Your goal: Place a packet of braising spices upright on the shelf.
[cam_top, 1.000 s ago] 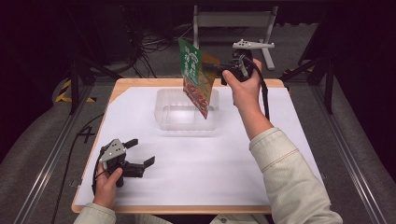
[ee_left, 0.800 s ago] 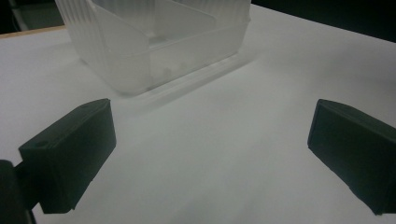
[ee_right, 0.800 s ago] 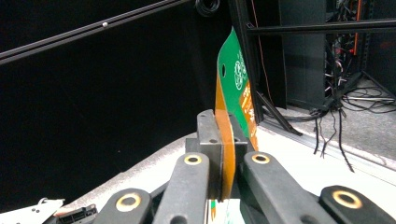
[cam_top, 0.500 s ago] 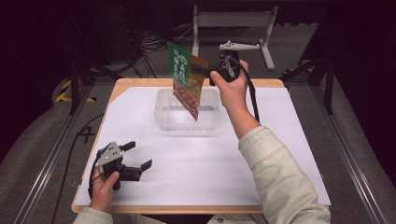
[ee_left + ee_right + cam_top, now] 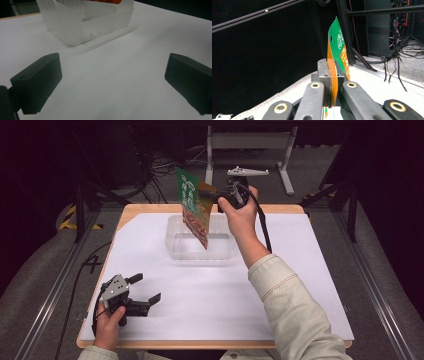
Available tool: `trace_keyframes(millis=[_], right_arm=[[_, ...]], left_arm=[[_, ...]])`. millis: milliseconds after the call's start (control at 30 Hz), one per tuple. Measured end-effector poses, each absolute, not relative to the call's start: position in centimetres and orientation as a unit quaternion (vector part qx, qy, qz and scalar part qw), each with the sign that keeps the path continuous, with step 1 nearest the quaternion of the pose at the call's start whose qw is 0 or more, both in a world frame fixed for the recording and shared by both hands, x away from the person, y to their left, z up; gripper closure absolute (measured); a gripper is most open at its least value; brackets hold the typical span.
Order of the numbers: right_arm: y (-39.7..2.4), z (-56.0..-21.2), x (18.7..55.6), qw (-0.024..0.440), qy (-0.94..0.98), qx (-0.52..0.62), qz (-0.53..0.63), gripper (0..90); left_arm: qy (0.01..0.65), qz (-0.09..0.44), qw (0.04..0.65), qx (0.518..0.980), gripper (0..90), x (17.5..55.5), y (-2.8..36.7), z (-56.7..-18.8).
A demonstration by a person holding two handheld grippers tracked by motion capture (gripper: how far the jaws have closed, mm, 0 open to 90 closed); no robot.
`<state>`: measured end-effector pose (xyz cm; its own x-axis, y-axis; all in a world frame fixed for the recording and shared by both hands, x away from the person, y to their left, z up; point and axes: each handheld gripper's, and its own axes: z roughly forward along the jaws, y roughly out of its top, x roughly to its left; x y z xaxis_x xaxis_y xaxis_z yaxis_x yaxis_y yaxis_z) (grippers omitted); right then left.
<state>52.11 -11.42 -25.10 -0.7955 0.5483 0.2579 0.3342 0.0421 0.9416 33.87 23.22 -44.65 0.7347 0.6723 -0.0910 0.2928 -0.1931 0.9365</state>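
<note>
Right gripper (image 5: 216, 196): it is closed on the side edge of the snack pouch (image 5: 192, 205), which is seen clamped flat between its jaws in the right gripper view (image 5: 332, 82). It is held up over the far half of the table.

Snack pouch, place: it hangs in the air, tilted, with the green top up and the red lower end just above the clear plastic container (image 5: 201, 251), or perhaps already a little inside its rim; this cannot be told for sure.

Snack pouch, handling: it is judged light and soft. The film is thin and bends above the jaws, so it will probably swing and fold when moved. The surface looks glossy and may slip if the grip is loosened.

Snack pouch, where to hold: the flat sealed edge, as it is taken now, seems the best place. The filled middle is probably fragile and should not be squeezed.

Left gripper (image 5: 150, 301): its jaws are spread wide and nothing is between them. It is rested low over the near left part of the table, well apart from the container.

Table cover (image 5: 300, 270): a white sheet is laid over the wooden top.

Obstacles: the container walls are the only thing near the pouch; the lower corner could catch on the rim when lowered. Behind the table a white metal stand (image 5: 250, 142) and cables are seen, well clear of the path.
</note>
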Motion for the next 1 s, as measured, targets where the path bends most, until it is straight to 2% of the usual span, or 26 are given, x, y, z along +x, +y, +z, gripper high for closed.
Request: trace_keyframes(millis=[1000], right_arm=[[-10.2,-27.6,53.1,0.102,0.729,0.322,0.595,90.0]], left_arm=[[0.316,0.175,0.547,0.755,1.6,34.0,23.2,-44.7]])
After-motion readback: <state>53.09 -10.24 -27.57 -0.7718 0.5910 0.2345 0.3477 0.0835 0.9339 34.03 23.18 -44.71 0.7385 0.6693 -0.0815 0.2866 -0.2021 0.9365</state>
